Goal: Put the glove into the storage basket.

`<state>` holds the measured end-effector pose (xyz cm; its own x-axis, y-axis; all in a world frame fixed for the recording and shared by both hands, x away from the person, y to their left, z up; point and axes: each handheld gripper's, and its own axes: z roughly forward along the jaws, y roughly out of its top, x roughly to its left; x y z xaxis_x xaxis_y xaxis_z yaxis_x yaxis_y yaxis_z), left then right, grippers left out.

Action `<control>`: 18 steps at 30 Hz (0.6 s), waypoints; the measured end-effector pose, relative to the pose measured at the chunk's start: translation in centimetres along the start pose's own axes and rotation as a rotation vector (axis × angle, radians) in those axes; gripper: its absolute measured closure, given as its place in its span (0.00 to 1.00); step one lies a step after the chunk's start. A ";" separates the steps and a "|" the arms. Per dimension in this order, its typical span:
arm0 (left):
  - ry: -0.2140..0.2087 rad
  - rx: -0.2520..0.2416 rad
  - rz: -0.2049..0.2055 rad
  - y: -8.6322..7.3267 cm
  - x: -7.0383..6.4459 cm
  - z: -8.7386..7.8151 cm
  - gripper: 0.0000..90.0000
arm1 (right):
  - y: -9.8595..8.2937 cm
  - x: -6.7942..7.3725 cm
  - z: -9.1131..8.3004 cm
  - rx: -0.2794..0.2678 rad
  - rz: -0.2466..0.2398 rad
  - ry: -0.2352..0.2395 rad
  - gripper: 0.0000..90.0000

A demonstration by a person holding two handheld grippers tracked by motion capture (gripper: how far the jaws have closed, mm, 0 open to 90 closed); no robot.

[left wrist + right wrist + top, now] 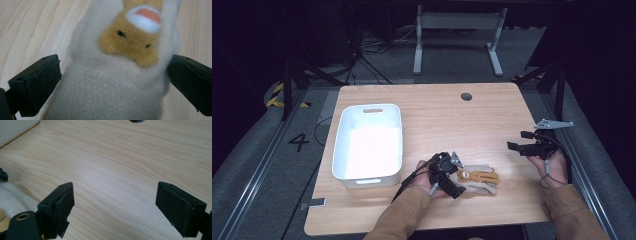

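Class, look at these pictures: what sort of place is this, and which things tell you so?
Probably a lab or recording workshop, not a home. A bare wooden table stands amid trailing floor cables, with yellow-black hazard tape and a painted number 4 on the grey floor.

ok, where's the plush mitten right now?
High view: plush mitten lies near the table's front edge, right of the white bin, with the left tongs straddling its cuff.

A light wooden table [492, 120] stands on grey carpet [257, 150] (dim room), a white desk frame [457, 30] behind.
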<state>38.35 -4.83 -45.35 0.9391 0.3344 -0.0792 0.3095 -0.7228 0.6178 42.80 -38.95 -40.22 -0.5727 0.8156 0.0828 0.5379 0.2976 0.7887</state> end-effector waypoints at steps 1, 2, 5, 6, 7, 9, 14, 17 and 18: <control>0.004 0.005 0.005 0.0 0.0 0.1 0.00 | 0.0 0.0 0.0 0.002 0.001 0.000 0.17; 0.005 0.012 0.003 0.0 -0.1 0.2 0.00 | 0.0 0.0 0.0 0.002 0.004 0.000 0.17; 0.009 0.032 0.006 0.0 -0.1 0.6 0.01 | 0.0 0.0 0.1 0.006 0.006 0.004 0.17; 0.012 0.037 0.014 0.1 -0.1 0.7 0.01 | 0.0 0.0 0.1 0.004 0.008 0.013 0.17; 0.019 0.044 0.024 0.1 -0.3 0.8 0.01 | 0.0 0.0 0.1 0.002 0.010 0.022 0.17; 0.032 0.067 0.048 0.4 -0.5 1.0 0.01 | 0.0 0.0 0.1 -0.001 0.006 0.027 0.17; 0.039 0.085 0.062 0.6 -0.6 1.5 0.00 | 0.0 0.1 0.2 0.007 0.004 0.031 0.17; 0.041 0.089 0.066 0.7 -0.6 1.5 0.00 | -0.1 0.1 0.2 0.006 0.005 0.032 0.17; 0.040 0.088 0.068 0.7 -0.6 1.5 0.00 | -0.1 0.1 0.2 0.007 0.006 0.032 0.17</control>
<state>38.25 -6.49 -46.06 0.9523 0.3051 -0.0070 0.2587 -0.7947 0.5491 42.83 -38.83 -40.36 -0.5888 0.8011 0.1071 0.5454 0.2960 0.7842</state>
